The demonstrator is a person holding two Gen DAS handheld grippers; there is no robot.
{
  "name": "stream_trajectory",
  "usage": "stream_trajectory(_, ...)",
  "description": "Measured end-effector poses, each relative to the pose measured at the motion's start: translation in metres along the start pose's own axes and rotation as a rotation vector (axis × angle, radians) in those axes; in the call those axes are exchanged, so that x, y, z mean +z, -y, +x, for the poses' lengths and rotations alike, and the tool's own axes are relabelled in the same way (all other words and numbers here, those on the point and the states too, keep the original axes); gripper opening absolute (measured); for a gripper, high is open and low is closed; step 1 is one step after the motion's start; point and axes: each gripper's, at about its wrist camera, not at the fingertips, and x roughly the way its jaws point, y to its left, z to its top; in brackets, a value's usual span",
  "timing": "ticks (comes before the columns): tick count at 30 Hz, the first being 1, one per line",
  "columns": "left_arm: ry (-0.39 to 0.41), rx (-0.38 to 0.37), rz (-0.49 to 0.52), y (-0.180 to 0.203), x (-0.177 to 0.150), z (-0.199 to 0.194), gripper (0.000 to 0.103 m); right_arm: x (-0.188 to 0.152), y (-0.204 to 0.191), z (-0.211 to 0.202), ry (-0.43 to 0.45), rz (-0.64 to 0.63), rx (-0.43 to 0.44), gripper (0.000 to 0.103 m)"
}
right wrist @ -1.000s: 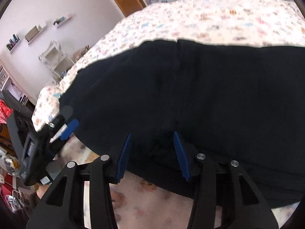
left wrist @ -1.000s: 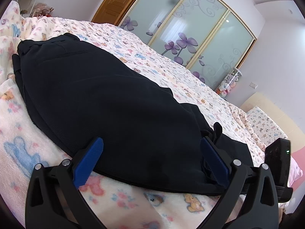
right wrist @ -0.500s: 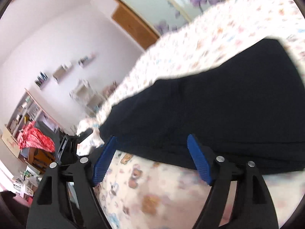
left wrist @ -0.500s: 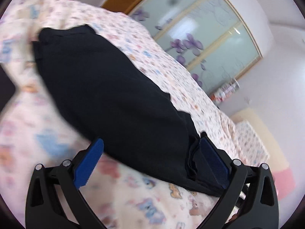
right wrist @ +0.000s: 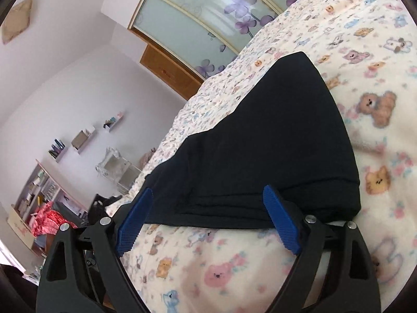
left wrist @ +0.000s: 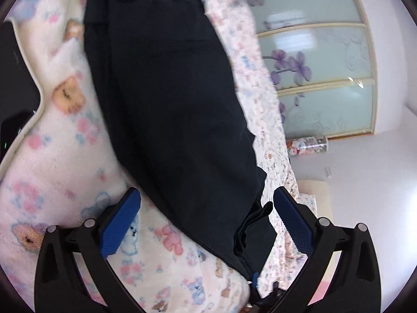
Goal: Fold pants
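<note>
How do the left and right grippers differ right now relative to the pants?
The left gripper frames the pants lengthwise, with a loose corner beside its pad; the right gripper faces a stacked folded edge. The right jaws are opening; the left jaws simply stand wide. Both have blue pads, grip nothing, and hover over the bear-print blanket.

Left black two-finger claw with blue ribbed pads (left wrist: pixel 207 216): jaws spread wide, nothing pinched, pointing somewhat downward, rolled sideways. Right black two-finger claw with blue ribbed pads (right wrist: pixel 208 217): jaws opening, pads clear, nothing gripped, tilted slightly downward.
</note>
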Motion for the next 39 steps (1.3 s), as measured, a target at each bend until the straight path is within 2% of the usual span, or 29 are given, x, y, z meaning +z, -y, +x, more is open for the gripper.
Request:
stream_trajectory(3,-0.034,-0.004,-0.099,-0.003,0.013,0.009,0.101,0.000,0.000,-0.001,0.005,0.008,0.012,0.089)
stream_trajectory(7,-0.050,-0.006,-0.174,-0.006,0.028,0.016,0.101,-0.001,0.000,-0.003,0.007,0.008,0.016,0.089)
stream_trajectory(9,-0.029,-0.043,-0.133,0.007,0.027,0.011,0.101,-0.002,0.001,-0.003,0.008,0.010,0.020,0.089)
stream_trajectory(11,0.011,-0.075,0.001,0.032,0.023,0.003,0.101,-0.002,0.001,-0.003,0.008,0.011,0.023,0.089)
stream_trajectory(13,0.034,-0.047,0.080,0.045,0.019,0.007,0.101,-0.003,0.000,-0.003,0.009,0.010,0.023,0.089)
stream_trajectory(14,0.031,-0.021,0.071,0.043,0.019,0.011,0.101,-0.003,0.000,-0.003,0.009,0.011,0.024,0.089)
stream_trajectory(17,0.038,0.026,-0.068,0.012,0.026,0.021,0.101,-0.005,0.001,-0.003,0.012,0.014,0.027,0.089)
stream_trajectory(19,0.062,0.007,-0.105,0.000,0.029,0.018,0.095,-0.005,0.001,-0.002,0.013,0.014,0.027,0.089)
stream_trajectory(21,0.079,-0.025,-0.131,-0.002,0.035,0.016,0.095,-0.005,0.001,-0.001,0.013,0.014,0.028,0.089)
stream_trajectory(26,0.106,-0.037,-0.158,-0.002,0.055,0.022,0.092,-0.006,0.002,0.000,0.014,0.017,0.031,0.089)
stream_trajectory(27,0.113,-0.035,-0.149,-0.001,0.056,0.023,0.087,-0.006,0.001,0.001,0.014,0.017,0.031,0.089)
stream_trajectory(28,0.120,-0.014,-0.128,0.003,0.058,0.027,0.075,-0.006,0.001,0.001,0.013,0.016,0.032,0.090)
stream_trajectory(31,0.133,0.058,-0.072,0.007,0.059,0.027,0.055,-0.006,-0.001,0.003,0.013,0.008,0.031,0.091)
stream_trajectory(36,0.162,0.059,-0.198,-0.016,0.061,0.026,0.034,-0.007,-0.004,0.003,0.013,0.003,0.030,0.093)
stream_trajectory(39,0.180,0.108,-0.163,-0.006,0.062,0.025,0.021,-0.006,-0.004,0.003,0.014,0.004,0.033,0.093)
